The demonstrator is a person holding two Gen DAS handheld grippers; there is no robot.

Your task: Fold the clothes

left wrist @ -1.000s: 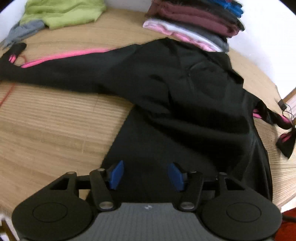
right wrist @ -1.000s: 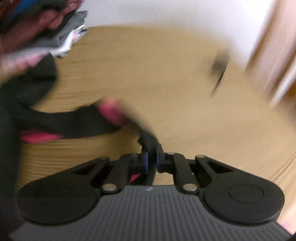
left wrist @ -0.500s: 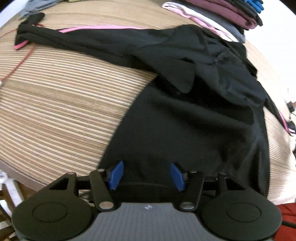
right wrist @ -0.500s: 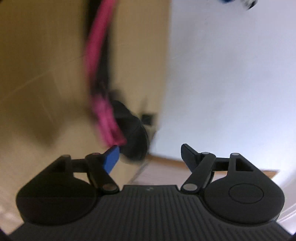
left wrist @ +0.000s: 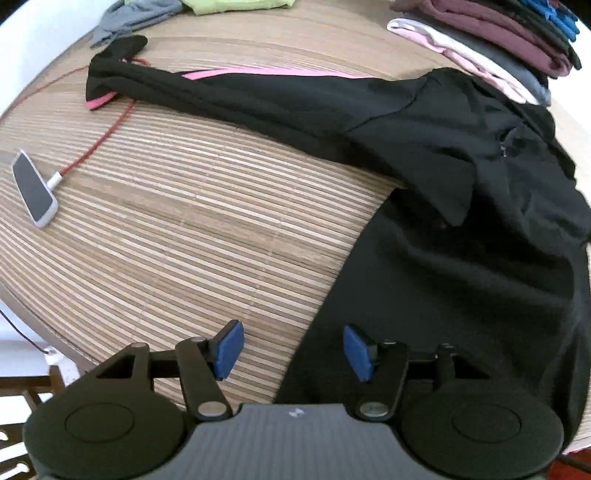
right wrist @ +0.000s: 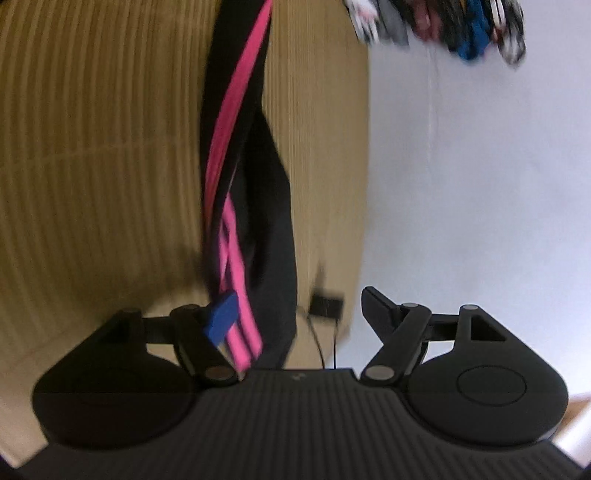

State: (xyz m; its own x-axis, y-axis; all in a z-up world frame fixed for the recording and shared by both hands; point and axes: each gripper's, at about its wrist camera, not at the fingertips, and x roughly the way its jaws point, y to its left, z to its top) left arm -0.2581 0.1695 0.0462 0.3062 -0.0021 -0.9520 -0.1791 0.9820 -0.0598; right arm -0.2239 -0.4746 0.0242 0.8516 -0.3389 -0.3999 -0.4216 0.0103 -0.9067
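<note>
A black jacket with pink stripes lies spread on the slatted wooden table, one sleeve stretched out to the far left. My left gripper is open and empty, hovering at the jacket's near hem edge. In the right wrist view the camera is rolled sideways; the jacket's other sleeve with pink stripes runs across the table toward my right gripper, which is open, with the cuff lying between the fingers.
A stack of folded clothes sits at the far right and shows blurred in the right wrist view. Green and grey garments lie far left. A phone on a red cable lies left, near the table edge.
My right gripper has opened and let go of the sleeve cuff, and it has rolled sideways. My left gripper has drifted left along the hem, staying open.
</note>
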